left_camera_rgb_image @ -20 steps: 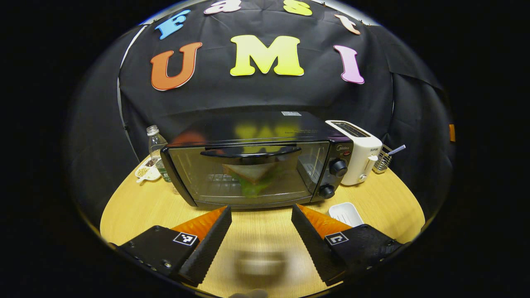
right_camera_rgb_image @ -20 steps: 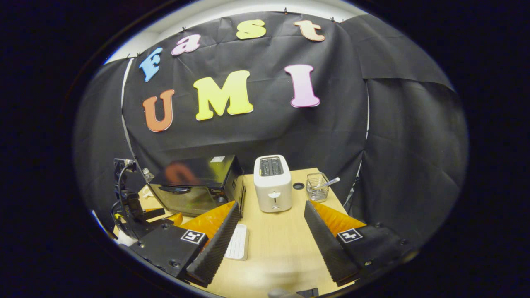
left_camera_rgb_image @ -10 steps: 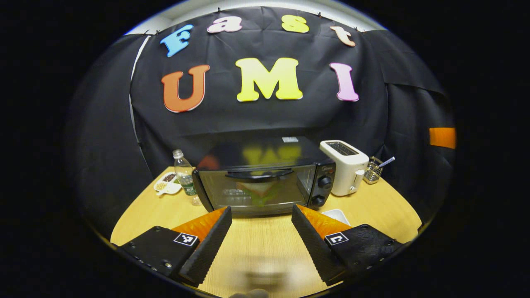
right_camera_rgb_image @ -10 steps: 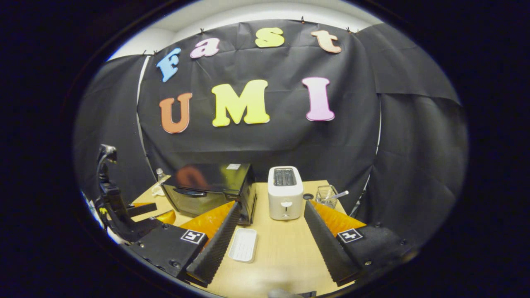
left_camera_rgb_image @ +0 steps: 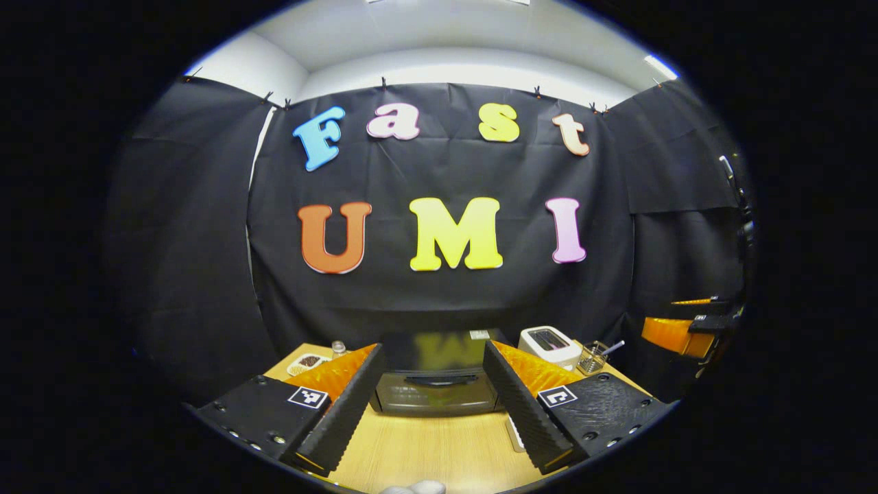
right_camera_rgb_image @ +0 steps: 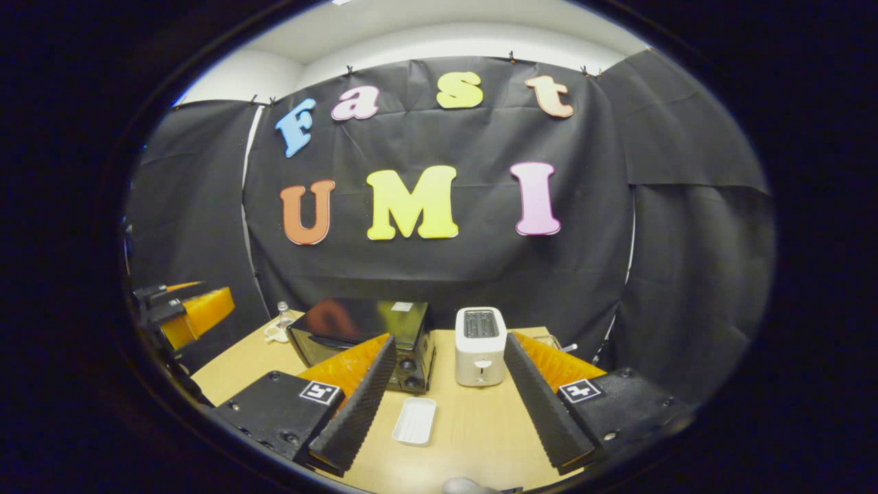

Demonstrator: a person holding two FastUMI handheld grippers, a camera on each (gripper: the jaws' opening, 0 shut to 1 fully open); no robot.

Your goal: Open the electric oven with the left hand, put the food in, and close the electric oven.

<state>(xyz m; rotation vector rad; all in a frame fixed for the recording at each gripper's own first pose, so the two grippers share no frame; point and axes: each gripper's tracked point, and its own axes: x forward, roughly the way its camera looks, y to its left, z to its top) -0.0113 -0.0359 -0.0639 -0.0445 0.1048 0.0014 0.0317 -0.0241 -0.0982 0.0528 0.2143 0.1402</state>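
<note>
Now both grippers empty: left gripper (left_camera_rgb_image: 432, 384) fingers apart, right gripper (right_camera_rgb_image: 449, 374) fingers apart. Electric oven (left_camera_rgb_image: 435, 374) sits door closed on wooden table (right_camera_rgb_image: 473, 432), beside toaster (right_camera_rgb_image: 480, 345).

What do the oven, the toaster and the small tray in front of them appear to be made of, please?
Oven: likely black painted metal, glossy; its top mirrors the wall.
Toaster: white, smooth and matte, probably plastic.
Tray: white with a ribbed floor, seemingly plastic.
Table: pale wood-grain surface, possibly laminate.
</note>
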